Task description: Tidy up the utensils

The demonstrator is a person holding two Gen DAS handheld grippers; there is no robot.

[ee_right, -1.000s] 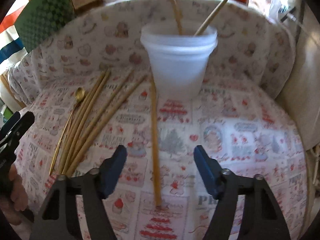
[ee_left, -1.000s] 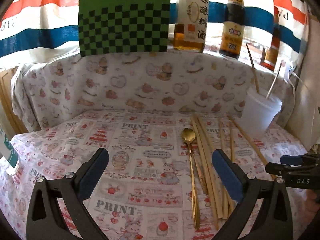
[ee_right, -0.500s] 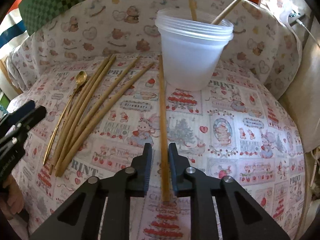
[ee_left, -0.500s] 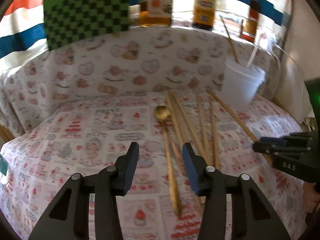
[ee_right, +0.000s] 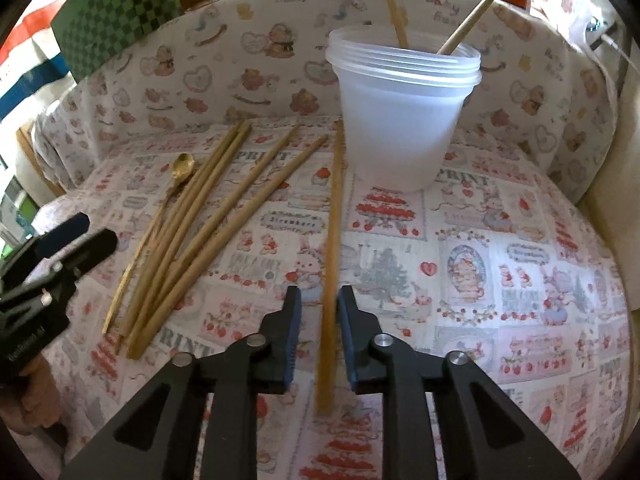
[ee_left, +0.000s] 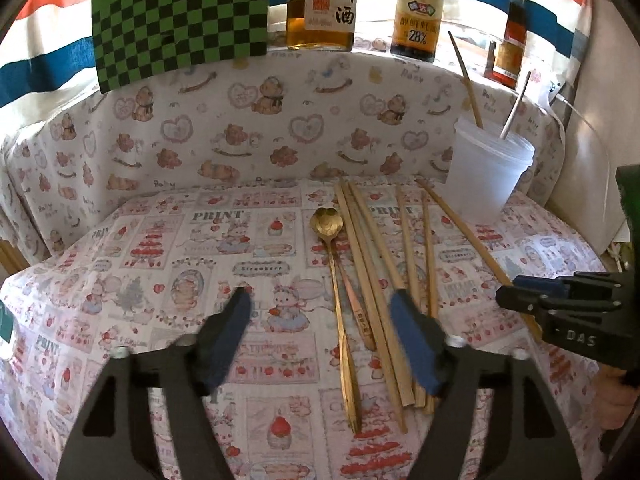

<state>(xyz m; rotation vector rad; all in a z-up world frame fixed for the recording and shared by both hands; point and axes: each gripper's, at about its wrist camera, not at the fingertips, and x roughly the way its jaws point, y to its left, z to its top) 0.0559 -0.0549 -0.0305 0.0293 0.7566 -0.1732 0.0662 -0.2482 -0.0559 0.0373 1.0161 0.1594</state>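
Observation:
Several wooden chopsticks (ee_left: 372,272) and a gold spoon (ee_left: 326,220) lie on the printed cloth. My left gripper (ee_left: 318,312) hovers over their near ends, its jaws opening and gripping nothing. One chopstick (ee_right: 334,216) lies apart, pointing at the translucent cup (ee_right: 400,120), which holds two chopsticks (ee_right: 394,12). My right gripper (ee_right: 320,300) straddles the near end of that single chopstick. Its jaws are opening, with a gap on both sides of the stick. The spoon (ee_right: 183,166) and my left gripper (ee_right: 94,232) also show at the left of the right wrist view.
A cloth-covered ledge rises behind the table (ee_left: 160,280). On it stand a green checkered board (ee_left: 180,20), a cooking-wine bottle (ee_left: 320,0), a dark sauce bottle (ee_left: 418,8) and a red-labelled bottle (ee_left: 514,52). A pale wall (ee_left: 592,140) closes the right side.
Both grippers went from wide to narrow and have widened again. The right jaws came down astride the single chopstick, then eased off it. Both cameras dipped closer to the table.

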